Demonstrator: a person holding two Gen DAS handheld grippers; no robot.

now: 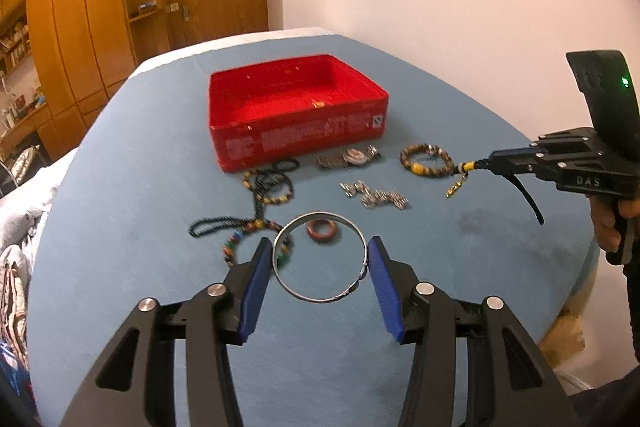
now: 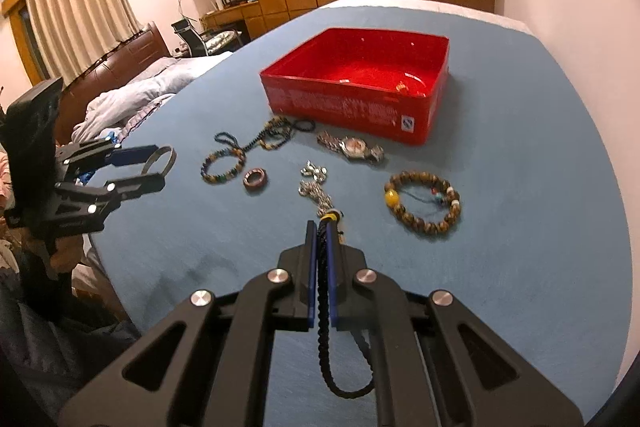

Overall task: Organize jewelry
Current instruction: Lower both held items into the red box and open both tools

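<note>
Left fingers [image 1: 262, 269] clamping silver bangle [image 1: 320, 257], right fingers [image 2: 311, 239] pinching black cord [image 2: 322, 267]

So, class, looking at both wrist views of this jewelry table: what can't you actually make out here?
- Small gold item in the red box: too small in both views to identify.
- White print on the box front: blurred, unreadable.
- Pendant on the black cord in the right gripper: mostly hidden behind the fingertips in the right wrist view, tiny in the left.
- Silver bangle in the left gripper: its clasp detail is blurred.
</note>
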